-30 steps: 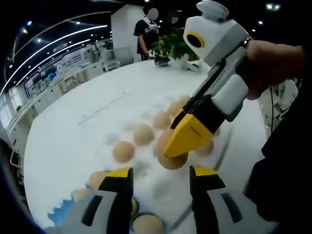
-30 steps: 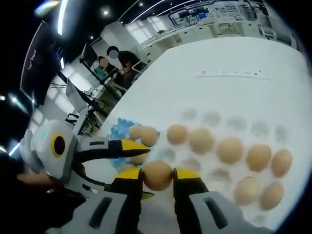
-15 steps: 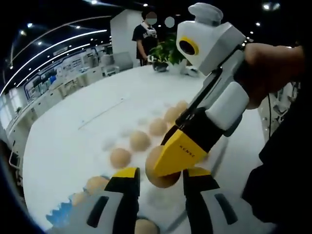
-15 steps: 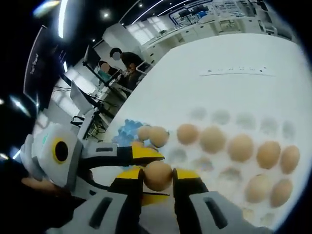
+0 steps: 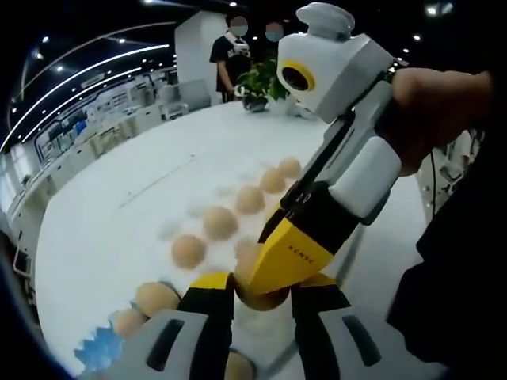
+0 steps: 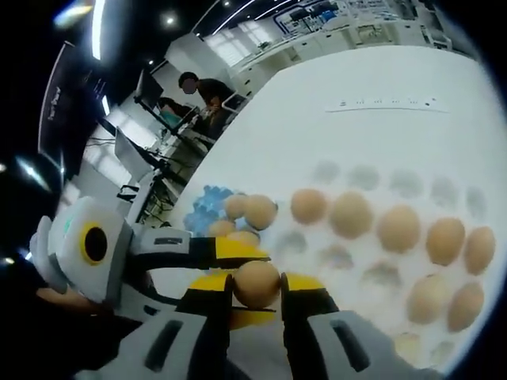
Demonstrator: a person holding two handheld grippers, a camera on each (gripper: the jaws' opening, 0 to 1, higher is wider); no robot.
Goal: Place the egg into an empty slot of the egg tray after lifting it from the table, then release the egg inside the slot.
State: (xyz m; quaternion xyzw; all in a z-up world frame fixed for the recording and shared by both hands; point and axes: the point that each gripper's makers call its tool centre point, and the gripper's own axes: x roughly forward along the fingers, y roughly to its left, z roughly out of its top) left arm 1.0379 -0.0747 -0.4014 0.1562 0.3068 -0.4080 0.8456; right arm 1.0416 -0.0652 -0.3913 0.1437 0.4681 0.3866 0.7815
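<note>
A brown egg sits between the pads of my right gripper, which is shut on it. In the left gripper view that same egg hangs under the right gripper's yellow finger. It lies right between my left gripper's narrowed jaws, and I cannot tell whether they touch it. The pale egg tray lies on the white table, with a row of eggs and several bare slots. The tray and its eggs lie just beyond both grippers.
A blue crinkled thing lies at the tray's near end with eggs beside it. A person's hand holds the right gripper. A thin strip lies on the table. A plant and people stand at the far edge.
My left gripper's jaws have drawn closer together. The right gripper has brought the egg down between them. The tray now sits slightly farther off in both views.
</note>
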